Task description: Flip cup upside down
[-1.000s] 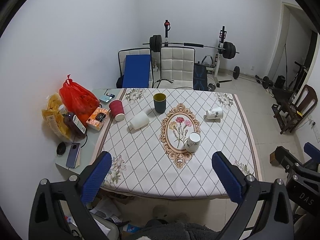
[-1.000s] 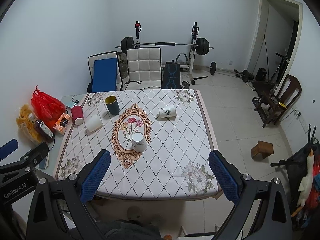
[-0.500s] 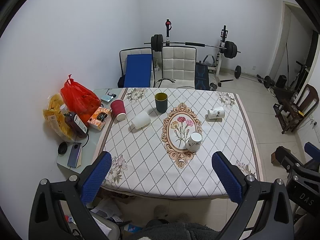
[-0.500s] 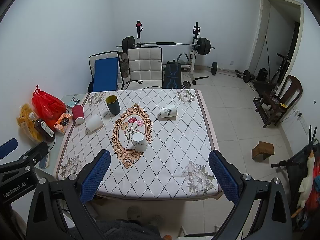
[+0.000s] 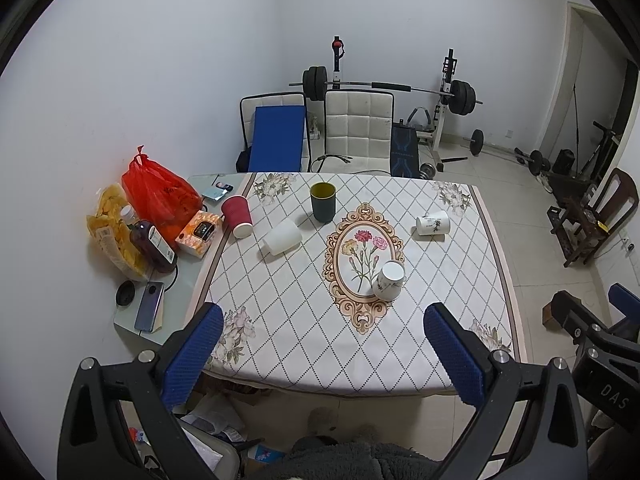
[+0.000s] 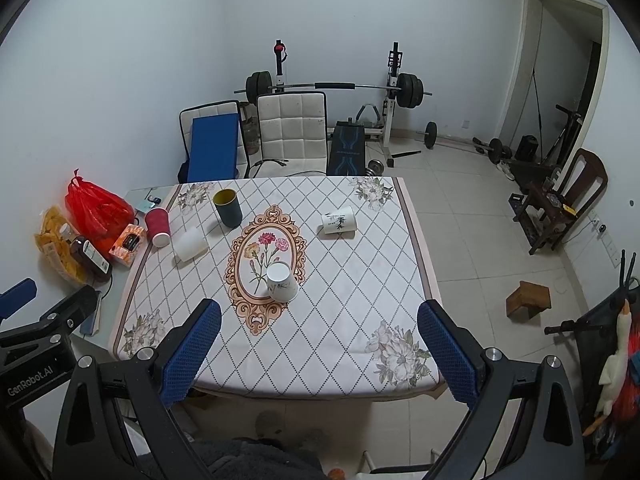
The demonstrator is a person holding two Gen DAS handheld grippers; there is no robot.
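Note:
Several cups sit on the table's patterned cloth [image 5: 304,312]. A dark green cup [image 5: 323,201] [image 6: 228,208] stands upright, mouth up. A red cup [image 5: 237,216] [image 6: 158,226] stands upside down. A plain white cup [image 5: 281,236] [image 6: 190,243] lies on its side. A white printed cup [image 5: 432,224] [image 6: 339,220] lies on its side at the right. Another white printed cup [image 5: 389,280] [image 6: 281,281] stands upside down on the flower medallion. My left gripper [image 5: 322,354] and right gripper [image 6: 320,350] are open and empty, held high before the table's near edge.
A red bag [image 5: 158,192], snack bag, bottle [image 5: 154,245], orange box [image 5: 199,233] and phone [image 5: 149,306] sit on the table's left strip. Two chairs [image 5: 358,132] stand behind the table. A weight bench [image 5: 404,92] and a wooden chair [image 5: 592,216] stand beyond.
Both views have shifted very slightly; the table sits a little lower and farther in frame. The cups have not moved. Both grippers stay open.

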